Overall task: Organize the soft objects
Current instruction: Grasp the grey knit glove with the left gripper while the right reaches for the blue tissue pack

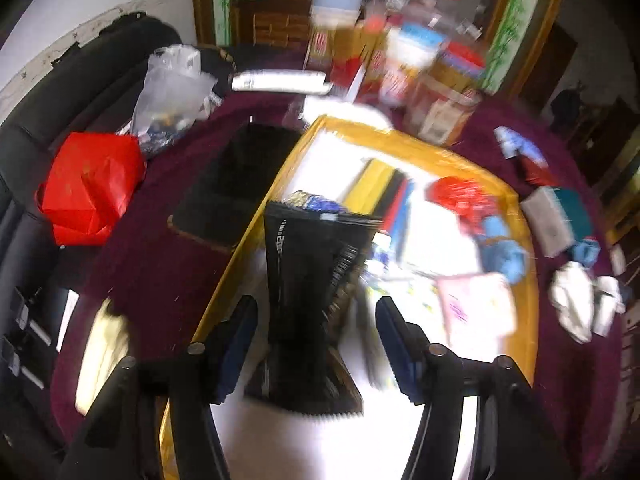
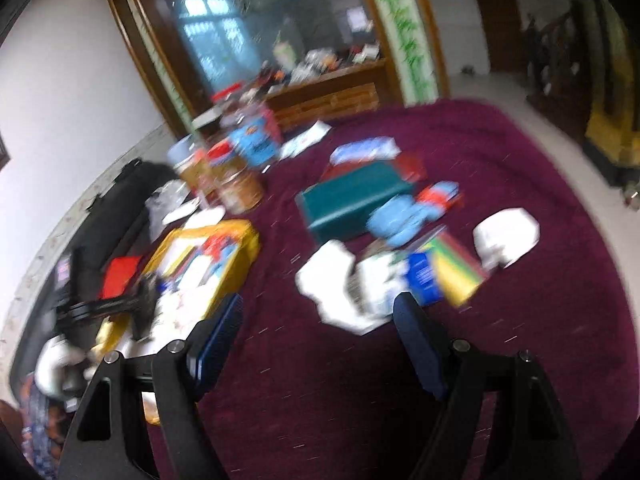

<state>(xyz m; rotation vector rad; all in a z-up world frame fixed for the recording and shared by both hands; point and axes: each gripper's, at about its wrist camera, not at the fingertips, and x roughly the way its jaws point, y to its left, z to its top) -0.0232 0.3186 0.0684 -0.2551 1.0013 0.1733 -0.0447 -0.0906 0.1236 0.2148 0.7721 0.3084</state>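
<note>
Over the yellow box (image 1: pixel 400 136), the left gripper (image 1: pixel 316 344) stands open astride a black pouch (image 1: pixel 308 288), seemingly just dropped in. At two o'clock, the right gripper (image 2: pixel 320 332) hangs open, empty, toward white cloths (image 2: pixel 332 280).

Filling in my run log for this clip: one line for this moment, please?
left tool: open, black foil pouch between fingers, over yellow tray | right tool: open, empty, above maroon cloth near white crumpled cloth

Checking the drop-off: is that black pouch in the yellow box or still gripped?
Apparently in, released: the black pouch stands over the yellow box between the left gripper's spread jaws, neither visibly touching it.
</note>
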